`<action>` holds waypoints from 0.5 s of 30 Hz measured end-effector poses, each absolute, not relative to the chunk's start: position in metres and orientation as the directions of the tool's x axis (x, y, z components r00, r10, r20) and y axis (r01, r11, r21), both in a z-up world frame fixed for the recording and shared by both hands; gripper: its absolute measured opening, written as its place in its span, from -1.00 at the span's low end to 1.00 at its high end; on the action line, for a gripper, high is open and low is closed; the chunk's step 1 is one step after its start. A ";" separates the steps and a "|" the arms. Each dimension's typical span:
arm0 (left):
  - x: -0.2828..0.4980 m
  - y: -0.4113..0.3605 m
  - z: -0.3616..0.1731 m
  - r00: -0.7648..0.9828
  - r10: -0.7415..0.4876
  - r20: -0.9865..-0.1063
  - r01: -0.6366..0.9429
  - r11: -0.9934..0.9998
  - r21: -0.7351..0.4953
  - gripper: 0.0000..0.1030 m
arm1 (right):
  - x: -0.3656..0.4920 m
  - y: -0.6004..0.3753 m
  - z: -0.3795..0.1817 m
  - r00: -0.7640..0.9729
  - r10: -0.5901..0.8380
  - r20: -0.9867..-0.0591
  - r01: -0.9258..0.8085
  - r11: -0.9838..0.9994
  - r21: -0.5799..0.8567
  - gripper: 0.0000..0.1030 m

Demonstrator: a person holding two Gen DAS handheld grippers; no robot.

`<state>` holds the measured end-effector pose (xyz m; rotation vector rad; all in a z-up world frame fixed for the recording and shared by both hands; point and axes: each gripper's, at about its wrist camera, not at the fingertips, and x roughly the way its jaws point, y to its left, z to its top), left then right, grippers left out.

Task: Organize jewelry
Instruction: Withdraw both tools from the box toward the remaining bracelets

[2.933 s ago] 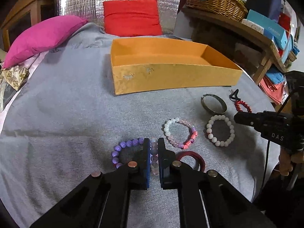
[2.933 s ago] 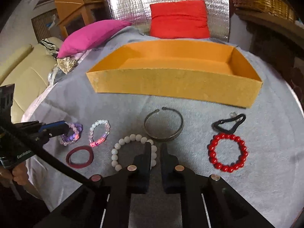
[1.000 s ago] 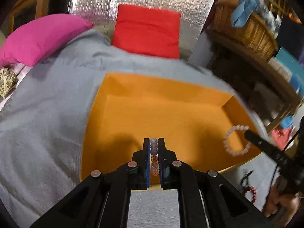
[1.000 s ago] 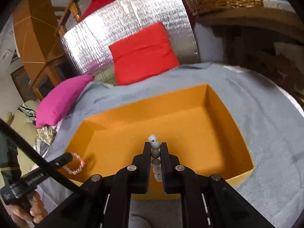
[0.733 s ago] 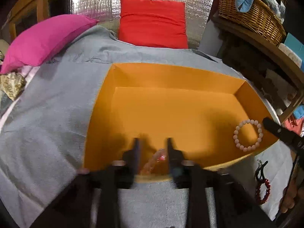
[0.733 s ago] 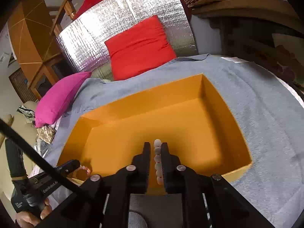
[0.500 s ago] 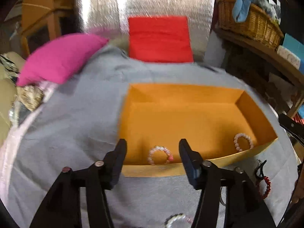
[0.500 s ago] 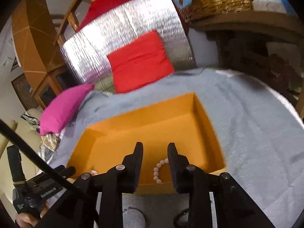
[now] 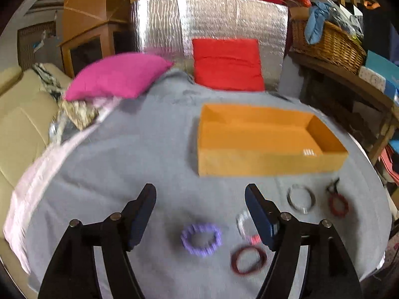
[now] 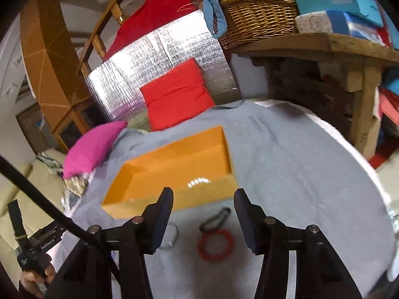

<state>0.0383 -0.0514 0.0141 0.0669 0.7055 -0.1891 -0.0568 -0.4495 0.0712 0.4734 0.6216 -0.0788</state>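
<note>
The orange box (image 9: pixel 261 164) sits on the grey cloth with a white bead bracelet (image 9: pixel 309 152) inside at its right end. My left gripper (image 9: pixel 199 194) hovers short of the box, jaws opening, nothing between them. Below it lie a purple bead bracelet (image 9: pixel 201 239), a dark red ring (image 9: pixel 248 260) and a pastel bracelet (image 9: pixel 243 221) partly behind one finger. My right gripper (image 10: pixel 203 196) is also opening and empty, above a red bead bracelet (image 10: pixel 215 244), a black clip (image 10: pixel 217 218) and a metal bangle (image 10: pixel 173 236). The orange box (image 10: pixel 174 159) lies just beyond it.
A pink cushion (image 9: pixel 117 74) and a red cushion (image 9: pixel 227 64) lie at the far edge of the grey cloth (image 9: pixel 139 154). A wooden shelf (image 10: pixel 324 44) with a wicker basket (image 10: pixel 259 17) stands at the right. A hand (image 10: pixel 37 279) grips the other tool's handle.
Both grippers opened and let their bead bracelets fall into the orange box. Both then drew back and up, so the bracelets on the cloth are in view again.
</note>
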 end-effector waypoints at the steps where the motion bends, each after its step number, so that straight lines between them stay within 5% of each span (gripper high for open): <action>1: 0.037 -0.057 0.002 0.721 -0.150 -0.677 0.209 0.978 0.005 0.46 | -0.061 -0.450 0.070 0.810 0.072 -0.582 0.213 0.888 0.407 0.05; 4: 0.046 -0.073 -0.018 0.668 -0.153 -0.728 0.254 0.967 0.030 0.46 | -0.067 -0.452 0.049 0.808 0.120 -0.577 0.190 0.874 0.448 0.06; 6: 0.053 -0.077 -0.023 0.659 -0.157 -0.735 0.292 0.955 0.058 0.46 | -0.052 -0.452 0.022 0.705 0.117 -0.699 0.288 0.854 0.433 0.05; 8: 0.058 -0.074 -0.024 0.667 -0.157 -0.728 0.300 0.951 0.070 0.46 | -0.041 -0.452 0.014 0.707 0.227 -0.669 0.230 0.822 0.522 0.05; 15: 0.072 -0.067 -0.037 0.623 -0.153 -0.767 0.293 0.955 0.047 0.46 | -0.023 -0.448 0.000 0.677 0.258 -0.690 0.228 0.818 0.529 0.05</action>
